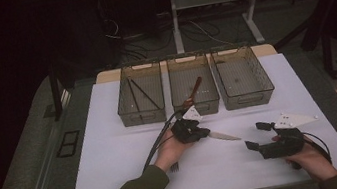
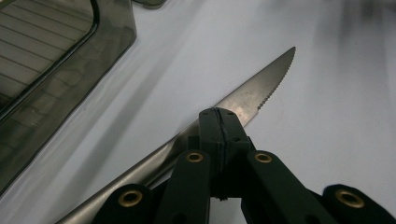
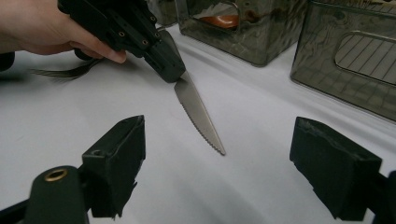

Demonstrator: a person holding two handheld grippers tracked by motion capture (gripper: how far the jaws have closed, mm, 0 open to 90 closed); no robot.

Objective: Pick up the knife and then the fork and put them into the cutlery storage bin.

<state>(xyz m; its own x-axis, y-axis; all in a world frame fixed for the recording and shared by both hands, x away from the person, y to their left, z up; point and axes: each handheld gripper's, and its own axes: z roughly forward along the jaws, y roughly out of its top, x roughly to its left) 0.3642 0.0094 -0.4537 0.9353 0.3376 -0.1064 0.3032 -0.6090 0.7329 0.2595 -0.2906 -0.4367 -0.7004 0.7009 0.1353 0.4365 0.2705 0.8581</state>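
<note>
My left hand-held gripper (image 1: 201, 132) has its jaws clamped tight on the knife (image 2: 254, 95), whose serrated blade sticks out just in front of the middle bin (image 1: 193, 86), off the bench (image 1: 130, 156). My right hand-held gripper (image 3: 219, 172) sits well to the right of the knife, jaws spread wide with nothing between them. A fork (image 3: 65, 72) lies behind the left hand (image 1: 170, 152).

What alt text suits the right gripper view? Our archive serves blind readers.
The left gripper, shut on a serrated knife, holds the blade slanting down toward the white table. The right gripper stands open in front; bins behind.
</note>
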